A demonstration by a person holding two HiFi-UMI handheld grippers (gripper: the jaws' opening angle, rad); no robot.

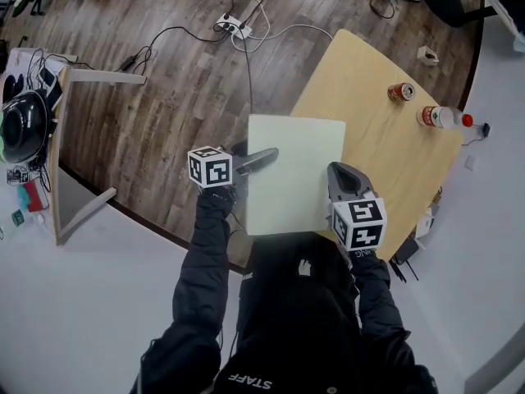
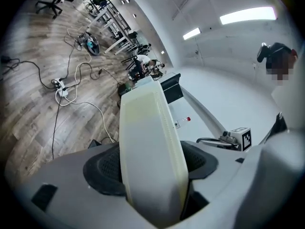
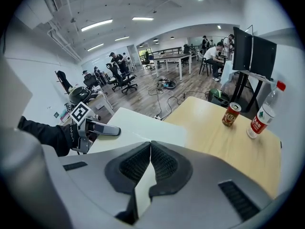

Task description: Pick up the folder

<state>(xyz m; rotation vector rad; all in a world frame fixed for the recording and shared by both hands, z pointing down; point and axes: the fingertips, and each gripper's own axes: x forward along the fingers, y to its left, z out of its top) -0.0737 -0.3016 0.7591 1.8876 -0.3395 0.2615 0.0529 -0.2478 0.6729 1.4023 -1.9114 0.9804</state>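
A pale cream folder (image 1: 295, 175) is held flat over the near left part of the wooden table (image 1: 385, 146), its left side past the table's edge. My left gripper (image 1: 261, 159) comes in from the left and is shut on the folder's thick left edge (image 2: 150, 147), which fills the gap between both pads. My right gripper (image 1: 340, 177) is shut on the thin near right edge of the folder (image 3: 143, 128), its pads pinched together on the sheet. From the right gripper view the left gripper (image 3: 108, 130) shows lying across the far side of the folder.
A red can (image 1: 401, 92) and a plastic bottle (image 1: 443, 117) stand at the table's far right. A power strip (image 1: 232, 28) and cables lie on the wood floor beyond. A second desk (image 1: 61, 138) with a black helmet (image 1: 23, 123) is at the left.
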